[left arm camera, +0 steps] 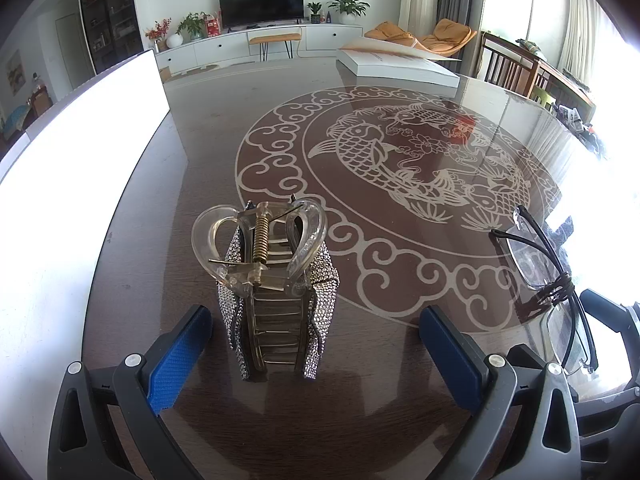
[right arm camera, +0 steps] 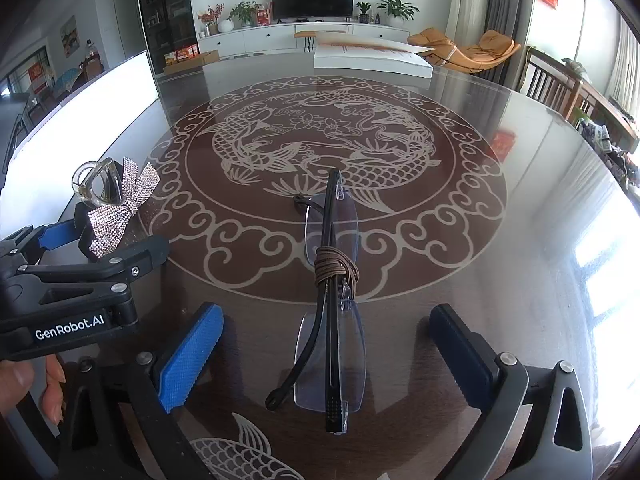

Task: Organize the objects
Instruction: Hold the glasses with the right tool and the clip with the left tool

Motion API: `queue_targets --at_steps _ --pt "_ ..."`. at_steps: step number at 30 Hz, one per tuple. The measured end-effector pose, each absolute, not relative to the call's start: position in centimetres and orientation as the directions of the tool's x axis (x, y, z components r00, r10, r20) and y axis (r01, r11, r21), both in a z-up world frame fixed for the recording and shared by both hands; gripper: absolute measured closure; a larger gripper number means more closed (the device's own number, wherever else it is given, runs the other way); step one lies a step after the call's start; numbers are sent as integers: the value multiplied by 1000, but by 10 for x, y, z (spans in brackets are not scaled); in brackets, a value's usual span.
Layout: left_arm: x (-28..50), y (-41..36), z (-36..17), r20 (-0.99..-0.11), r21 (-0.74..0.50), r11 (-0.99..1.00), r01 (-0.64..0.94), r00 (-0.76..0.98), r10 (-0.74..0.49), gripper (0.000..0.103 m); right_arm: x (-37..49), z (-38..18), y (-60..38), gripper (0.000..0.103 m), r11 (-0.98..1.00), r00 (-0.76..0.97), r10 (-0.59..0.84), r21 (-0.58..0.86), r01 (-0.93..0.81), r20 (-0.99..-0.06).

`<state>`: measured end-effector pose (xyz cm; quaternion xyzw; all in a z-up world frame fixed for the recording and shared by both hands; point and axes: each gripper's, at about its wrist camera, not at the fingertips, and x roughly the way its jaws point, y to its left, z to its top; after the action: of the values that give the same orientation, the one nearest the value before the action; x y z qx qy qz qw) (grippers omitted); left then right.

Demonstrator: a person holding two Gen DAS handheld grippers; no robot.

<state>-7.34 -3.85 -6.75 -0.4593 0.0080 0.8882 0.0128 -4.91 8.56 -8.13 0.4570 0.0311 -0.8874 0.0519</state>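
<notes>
On left gripper [right arm camera: 84, 236], "GenRobot.AI"; both it and right gripper [right arm camera: 324, 344] gape, released.

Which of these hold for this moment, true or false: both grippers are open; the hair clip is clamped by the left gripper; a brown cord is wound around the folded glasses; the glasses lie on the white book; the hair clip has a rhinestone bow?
1. Both grippers are open. True: the left gripper and right gripper stand wide.
2. The hair clip is clamped by the left gripper. False: it stands between the pads, untouched.
3. A brown cord is wound around the folded glasses. True.
4. The glasses lie on the white book. False: they rest on the table, far from it.
5. The hair clip has a rhinestone bow. True.
</notes>
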Motion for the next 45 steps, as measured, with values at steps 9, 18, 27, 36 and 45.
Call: queue_targets --at_steps 9,18,27,36,45 --pt "-74 -38 -68 -816 2 -1000 -30 -578 15 0 -49 -81 86 0 -993 -577 -63 -8 120 -814" --pt "-74 -38 -68 -816 2 -1000 -30 -578 15 0 -49 -81 86 0 -993 -577 -64 -8 121 -814" --pt "-74 -38 -68 -816 2 -1000 -30 -578 15 0 -49 -81 85 0 -993 -577 -63 -8 121 -814" --pt "-74 -38 -68 -816 2 -1000 -30 -578 15 0 -49 -81 86 0 -993 -577 -63 -8 121 -814" --pt "-72 -39 -67 -818 1 -999 -49 -575 27 0 -51 -81 86 0 -990 -569 -79 0 139 -819"
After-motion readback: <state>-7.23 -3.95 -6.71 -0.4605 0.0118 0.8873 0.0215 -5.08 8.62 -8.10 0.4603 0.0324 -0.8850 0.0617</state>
